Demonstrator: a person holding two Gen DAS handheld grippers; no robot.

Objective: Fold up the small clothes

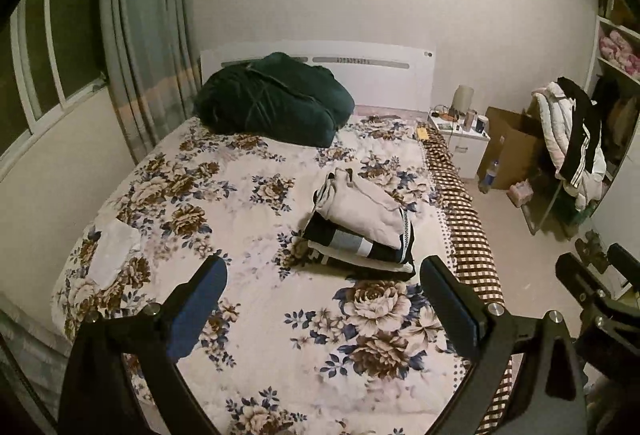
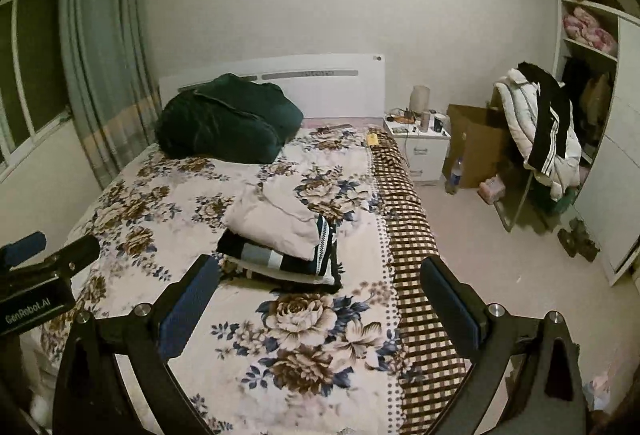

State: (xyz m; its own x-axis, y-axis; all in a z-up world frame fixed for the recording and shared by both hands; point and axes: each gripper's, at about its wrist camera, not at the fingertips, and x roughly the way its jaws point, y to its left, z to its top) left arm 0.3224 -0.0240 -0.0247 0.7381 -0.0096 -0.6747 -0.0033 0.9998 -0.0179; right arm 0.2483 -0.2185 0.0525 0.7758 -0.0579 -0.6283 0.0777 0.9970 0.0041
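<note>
A stack of folded small clothes (image 1: 360, 231) lies on the floral bedspread (image 1: 248, 315), toward the bed's right side: a cream garment on top of dark, striped ones. It also shows in the right wrist view (image 2: 280, 239). My left gripper (image 1: 320, 299) is open and empty, held above the bed short of the stack. My right gripper (image 2: 316, 299) is open and empty too, just short of the stack. The right gripper shows at the right edge of the left wrist view (image 1: 592, 283), and the left gripper at the left edge of the right wrist view (image 2: 36, 275).
A dark green bundle (image 1: 272, 103) lies at the headboard end. A white cloth (image 1: 114, 251) lies at the bed's left side. A checked blanket (image 1: 468, 235) runs along the right edge. A nightstand (image 1: 460, 131), cardboard box (image 1: 508, 147) and clothes-covered chair (image 1: 572, 139) stand to the right.
</note>
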